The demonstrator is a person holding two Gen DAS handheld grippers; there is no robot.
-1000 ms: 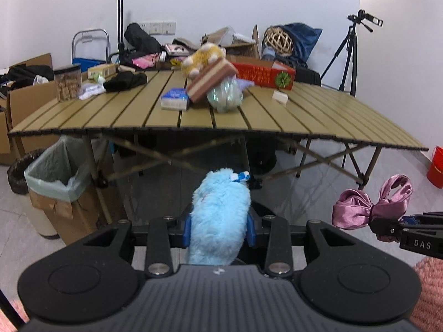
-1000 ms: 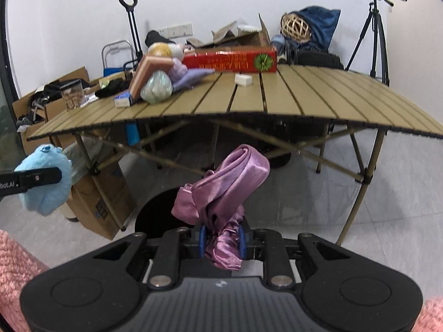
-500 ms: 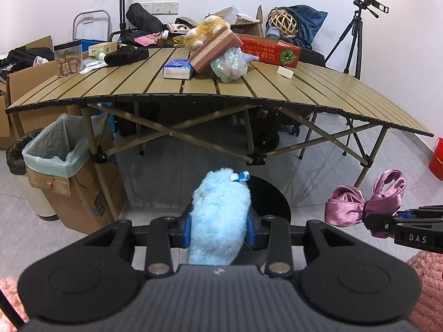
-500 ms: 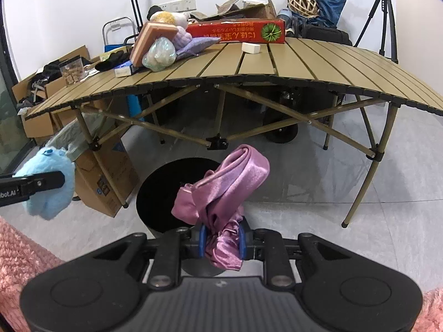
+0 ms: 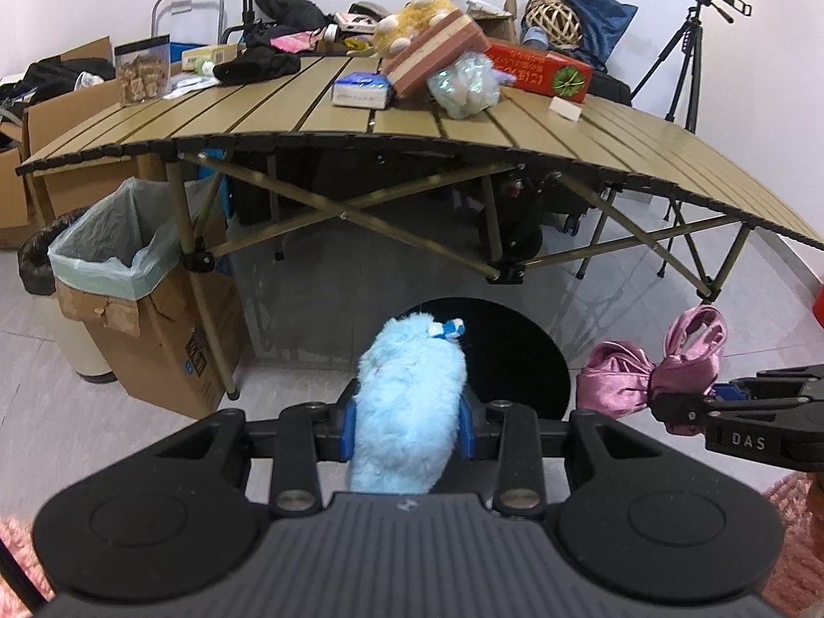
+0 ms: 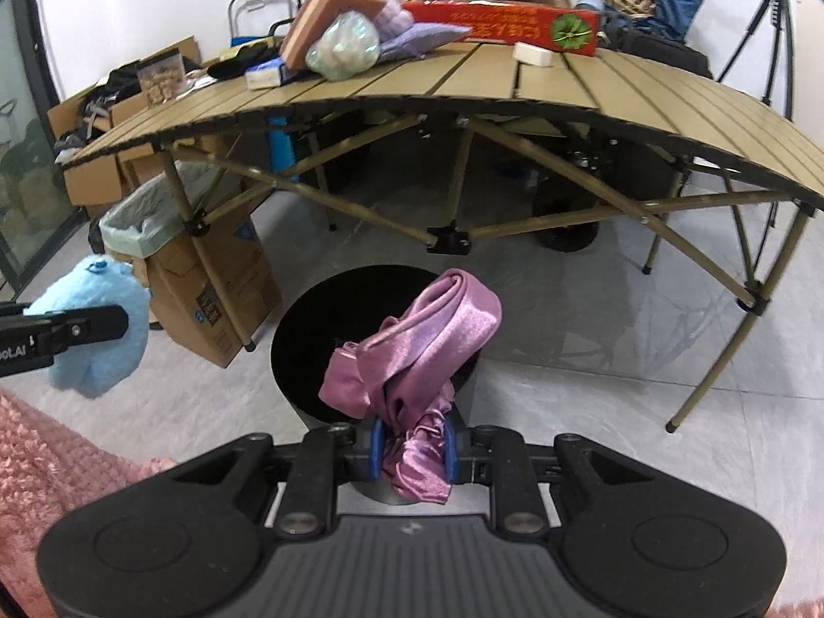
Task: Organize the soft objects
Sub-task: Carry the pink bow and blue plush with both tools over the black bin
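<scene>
My left gripper (image 5: 407, 425) is shut on a fluffy light-blue plush toy (image 5: 409, 401), which also shows at the left of the right wrist view as the plush (image 6: 98, 329). My right gripper (image 6: 412, 450) is shut on a bunched pink satin cloth (image 6: 417, 350), seen from the left wrist as the cloth (image 5: 654, 365). A round black bin (image 6: 309, 329) stands on the floor just in front of and below both grippers; its opening (image 5: 507, 355) is dark. More soft items, a yellow plush (image 5: 412, 15) and a pale green bundle (image 5: 463, 85), lie on the table.
A folding slatted table (image 5: 592, 139) stands ahead with a red box (image 5: 541, 67), a pink-brown block (image 5: 438, 51) and other clutter. At left are a lined waste bin in a cardboard box (image 5: 129, 278) and more cartons. A tripod (image 5: 685, 51) stands at right.
Both grippers have dropped lower and tilted toward the floor with their loads still held. The black bin has come into view and now lies right beneath them.
</scene>
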